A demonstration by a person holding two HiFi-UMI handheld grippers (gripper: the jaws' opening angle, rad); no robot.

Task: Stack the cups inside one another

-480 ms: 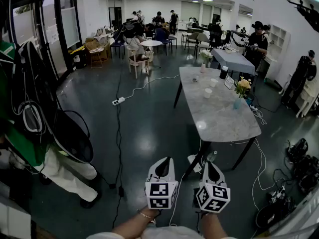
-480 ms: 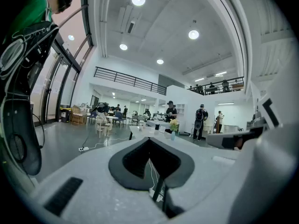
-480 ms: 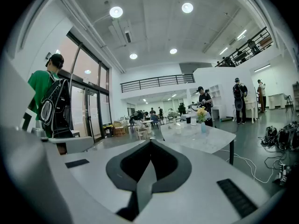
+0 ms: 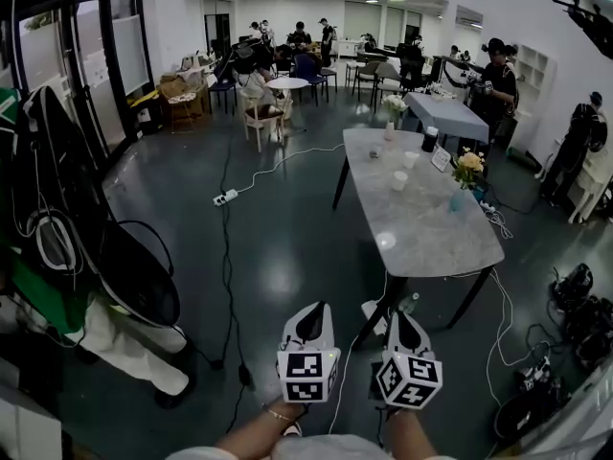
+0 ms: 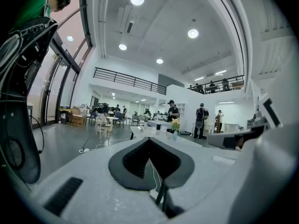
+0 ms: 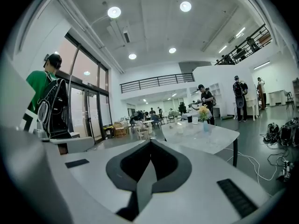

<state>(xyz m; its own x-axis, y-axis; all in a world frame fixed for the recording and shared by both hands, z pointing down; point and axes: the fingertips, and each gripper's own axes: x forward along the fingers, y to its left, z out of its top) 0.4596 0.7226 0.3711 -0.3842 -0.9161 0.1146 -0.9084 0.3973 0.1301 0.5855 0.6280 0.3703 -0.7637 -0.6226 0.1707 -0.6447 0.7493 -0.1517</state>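
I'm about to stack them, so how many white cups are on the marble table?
2. One white cup stands far along the table; another white cup just nearer. A small pale thing left of them may be a third.

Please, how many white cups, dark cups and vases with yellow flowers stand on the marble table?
White cups: 2
Dark cup: 1
Vase with yellow flowers: 1
Total: 4; a smaller pale thing near them is too small to name.
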